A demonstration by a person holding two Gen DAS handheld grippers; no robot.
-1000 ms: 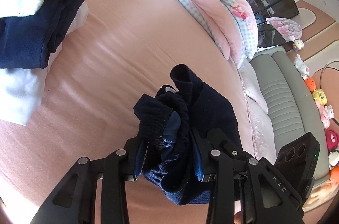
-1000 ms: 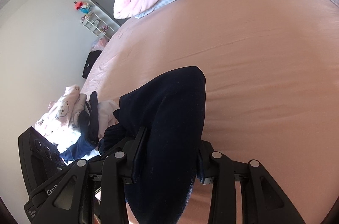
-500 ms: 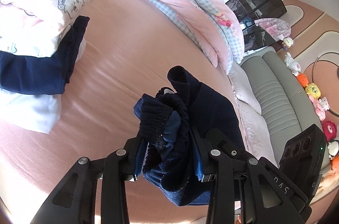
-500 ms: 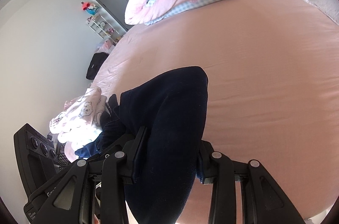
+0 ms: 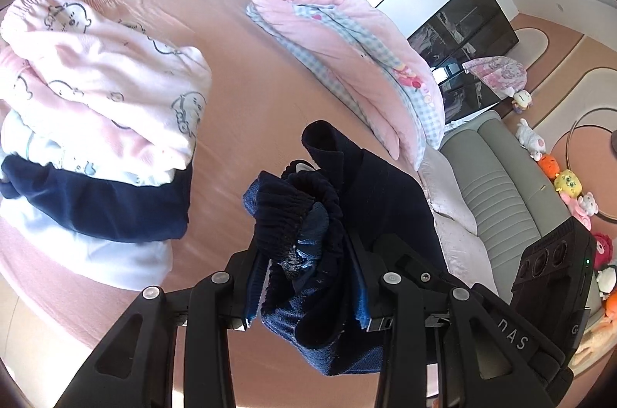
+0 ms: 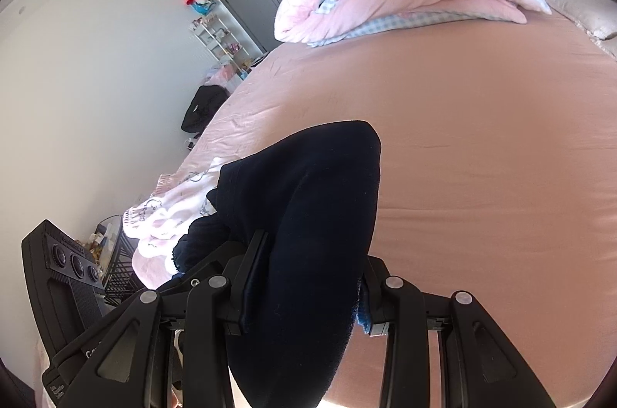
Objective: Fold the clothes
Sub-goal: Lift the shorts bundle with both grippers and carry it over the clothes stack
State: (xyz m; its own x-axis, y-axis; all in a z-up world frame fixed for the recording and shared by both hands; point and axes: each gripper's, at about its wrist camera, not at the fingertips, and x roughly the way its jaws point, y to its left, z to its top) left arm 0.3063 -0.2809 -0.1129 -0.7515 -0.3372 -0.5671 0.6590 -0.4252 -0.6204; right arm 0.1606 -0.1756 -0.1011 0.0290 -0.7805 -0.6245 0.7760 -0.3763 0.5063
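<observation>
The bunched garment (image 5: 347,215) between the black fingers (image 5: 216,311) is navy. The bed sheet (image 6: 482,138) is plain salmon pink. On the left, a stack (image 5: 96,122): pink fabric with cartoon faces, navy, then white (bottom layer). The far quilt (image 5: 347,53) is pink with blue-white gingham.

A bunched navy garment (image 5: 331,215) hangs above the bed, beside stacked folded clothes (image 5: 96,122).
</observation>
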